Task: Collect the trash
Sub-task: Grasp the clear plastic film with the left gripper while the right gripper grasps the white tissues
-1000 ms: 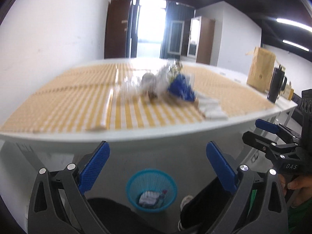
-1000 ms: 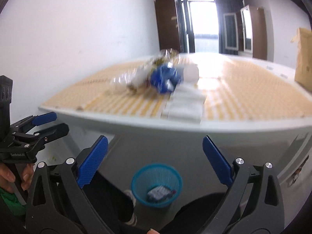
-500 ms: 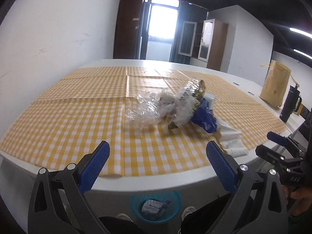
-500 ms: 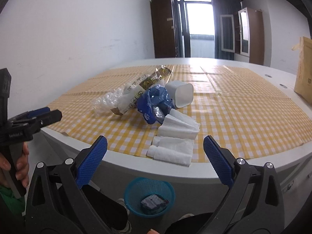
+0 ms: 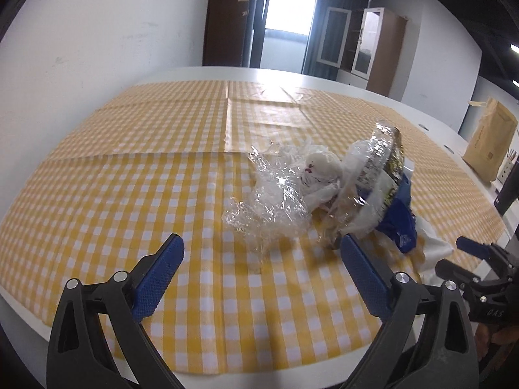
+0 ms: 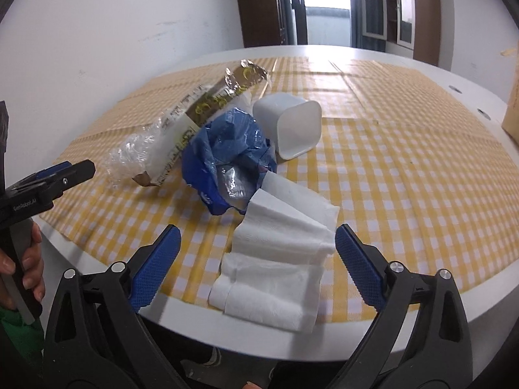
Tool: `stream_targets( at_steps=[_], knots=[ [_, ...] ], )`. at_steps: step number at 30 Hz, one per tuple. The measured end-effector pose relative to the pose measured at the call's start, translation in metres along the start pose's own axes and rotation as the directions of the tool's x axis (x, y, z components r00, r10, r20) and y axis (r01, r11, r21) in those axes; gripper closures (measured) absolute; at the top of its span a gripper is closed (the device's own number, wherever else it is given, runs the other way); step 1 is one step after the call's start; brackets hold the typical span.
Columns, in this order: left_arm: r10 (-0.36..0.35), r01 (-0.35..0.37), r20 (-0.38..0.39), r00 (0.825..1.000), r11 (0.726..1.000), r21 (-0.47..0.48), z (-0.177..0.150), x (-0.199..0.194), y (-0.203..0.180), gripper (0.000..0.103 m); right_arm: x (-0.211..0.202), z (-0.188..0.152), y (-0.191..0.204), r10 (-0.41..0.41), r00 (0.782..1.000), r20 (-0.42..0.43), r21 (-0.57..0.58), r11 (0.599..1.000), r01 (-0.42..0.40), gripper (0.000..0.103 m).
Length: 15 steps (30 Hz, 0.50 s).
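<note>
Where legible, "GenRobot.AI" on left hand-held gripper (image 6: 69, 170); wrapper (image 6: 207, 103) print unreadable.

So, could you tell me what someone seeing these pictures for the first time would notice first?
Probably the heap of trash in the middle of the yellow checked tablecloth: crumpled clear plastic, a blue bag and a tipped white cup. Nearer the table edge lie folded white tissues, right in front of the right gripper, whose jaws are closing with nothing between them.
</note>
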<state>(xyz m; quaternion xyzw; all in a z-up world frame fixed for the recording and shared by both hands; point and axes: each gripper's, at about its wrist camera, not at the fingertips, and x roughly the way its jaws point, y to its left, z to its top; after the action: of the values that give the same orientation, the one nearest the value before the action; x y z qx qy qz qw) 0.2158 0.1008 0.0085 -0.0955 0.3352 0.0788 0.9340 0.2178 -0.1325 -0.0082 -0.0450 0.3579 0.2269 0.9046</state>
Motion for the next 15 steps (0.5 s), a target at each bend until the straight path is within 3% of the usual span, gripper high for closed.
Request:
stream_targets(
  at_steps=[4, 9, 15],
  knots=[
    [-0.002, 0.002, -0.029, 1.0, 1.0, 0.018, 0.016, 0.013, -0.008, 0.013, 0.012, 0.006, -0.002, -0.011, 0.998, -0.056, 0.021, 1.0, 0.012, 0.023],
    [0.034, -0.028, -0.056, 0.998, 0.995, 0.095, 0.024, 0.031, -0.019, 0.013, 0.022, 0.009, -0.003, -0.03, 0.992, -0.121, 0.013, 0.999, 0.032, 0.04],
    [0.004, 0.002, -0.101, 0.995, 0.998, 0.056, 0.02, 0.048, -0.003, 0.027, 0.029, 0.007, 0.0, -0.055, 0.988, -0.143, -0.015, 0.998, 0.053, 0.057]
  ],
)
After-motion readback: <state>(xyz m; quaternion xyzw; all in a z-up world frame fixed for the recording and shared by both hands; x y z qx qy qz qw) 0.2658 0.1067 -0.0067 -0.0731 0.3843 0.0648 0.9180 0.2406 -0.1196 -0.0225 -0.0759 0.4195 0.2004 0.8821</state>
